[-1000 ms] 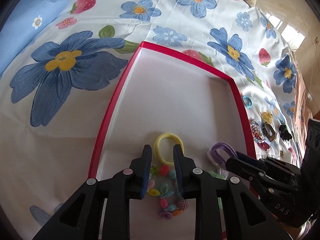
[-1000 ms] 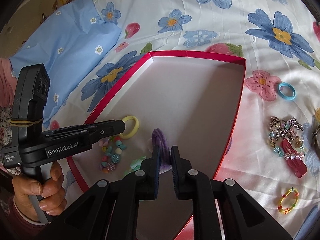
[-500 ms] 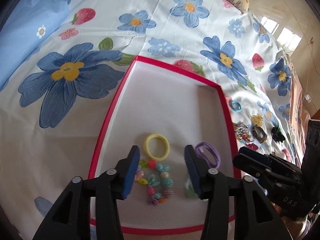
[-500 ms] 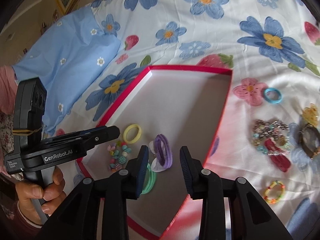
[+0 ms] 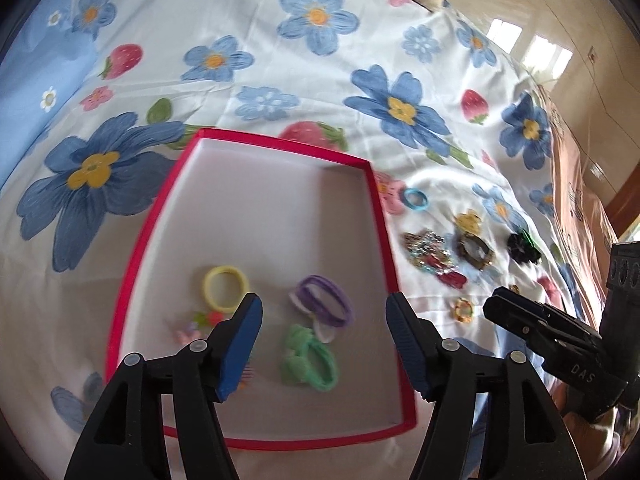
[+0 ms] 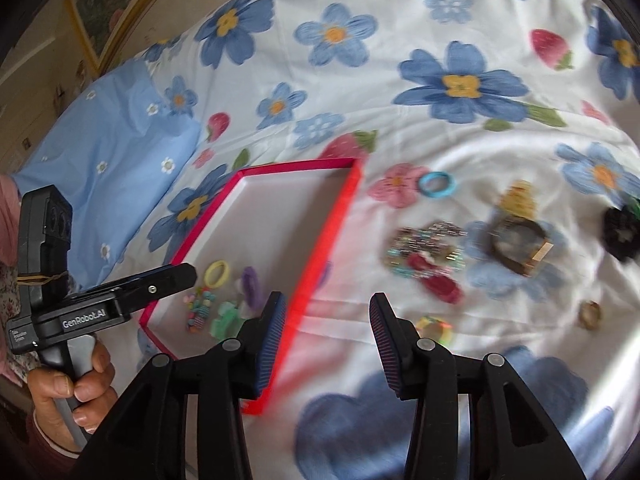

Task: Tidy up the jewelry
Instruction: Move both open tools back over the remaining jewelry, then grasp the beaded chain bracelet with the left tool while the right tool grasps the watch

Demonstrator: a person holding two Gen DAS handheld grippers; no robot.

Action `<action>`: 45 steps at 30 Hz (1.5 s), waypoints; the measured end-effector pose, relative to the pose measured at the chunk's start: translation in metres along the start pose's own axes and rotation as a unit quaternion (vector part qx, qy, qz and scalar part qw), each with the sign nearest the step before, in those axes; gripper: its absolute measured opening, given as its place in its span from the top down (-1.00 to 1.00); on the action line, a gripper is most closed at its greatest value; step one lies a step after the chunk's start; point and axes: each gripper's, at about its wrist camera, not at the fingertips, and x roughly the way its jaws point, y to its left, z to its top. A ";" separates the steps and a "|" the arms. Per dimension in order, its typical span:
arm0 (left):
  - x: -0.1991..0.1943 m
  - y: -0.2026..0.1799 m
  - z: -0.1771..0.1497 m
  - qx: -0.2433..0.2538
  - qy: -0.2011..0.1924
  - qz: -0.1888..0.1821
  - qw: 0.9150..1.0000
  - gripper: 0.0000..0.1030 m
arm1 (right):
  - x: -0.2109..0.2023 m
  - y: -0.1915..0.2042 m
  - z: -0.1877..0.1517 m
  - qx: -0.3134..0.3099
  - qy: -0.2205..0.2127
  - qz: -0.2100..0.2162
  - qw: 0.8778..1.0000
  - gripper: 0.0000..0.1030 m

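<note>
The jaws of both grippers are standing apart with nothing between them, and they have just been opening. The left gripper point(image 5: 324, 340) is hanging over the near end of the red box point(image 5: 376, 204), where the hair ties are lying: a green one point(image 5: 310, 360) nearest, a purple one point(image 5: 322, 300) just behind it, a yellow ring point(image 5: 226, 288) to the left, and a beaded bracelet point(image 5: 196, 320) partly hidden behind the left finger. I think they are lying together at this end because it is the end closest to the person, so it is the easy place to drop each piece. The right gripper point(image 6: 328, 336) is pointing past the right wall of the box, toward the bedspread point(image 6: 400, 128), and a small multicoloured ring point(image 6: 434, 328) is lying just beyond its fingers. Farther away more pieces are waiting on the cloth: a red clip point(image 6: 438, 284) lying against a beaded chain point(image 6: 424, 240), a brown clip point(image 6: 516, 244), a black scrunchie point(image 6: 622, 234), and a blue hair tie point(image 6: 437, 185) beside the far corner of the box. In my judgement the sorting is only partly done, and the open right jaws are probably being prepared for the next piece outside the box. The far half of the box is still bare.
</note>
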 end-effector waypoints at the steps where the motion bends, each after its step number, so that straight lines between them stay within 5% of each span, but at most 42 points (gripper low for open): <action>1: 0.001 -0.004 0.000 0.003 0.002 -0.003 1.000 -0.25 | -0.003 -0.006 -0.001 0.005 -0.002 -0.005 1.000 0.12; 26: 0.044 -0.080 0.005 0.079 0.038 -0.036 0.996 -0.25 | -0.053 -0.105 -0.030 0.080 -0.022 -0.078 0.994 0.10; 39: 0.116 -0.121 0.035 0.140 0.073 -0.045 0.986 -0.21 | -0.021 -0.126 0.002 0.088 -0.009 -0.081 0.993 0.10; 45: 0.154 -0.144 0.047 0.177 0.095 -0.048 0.978 0.03 | 0.000 -0.142 0.018 0.099 0.001 -0.083 0.992 0.10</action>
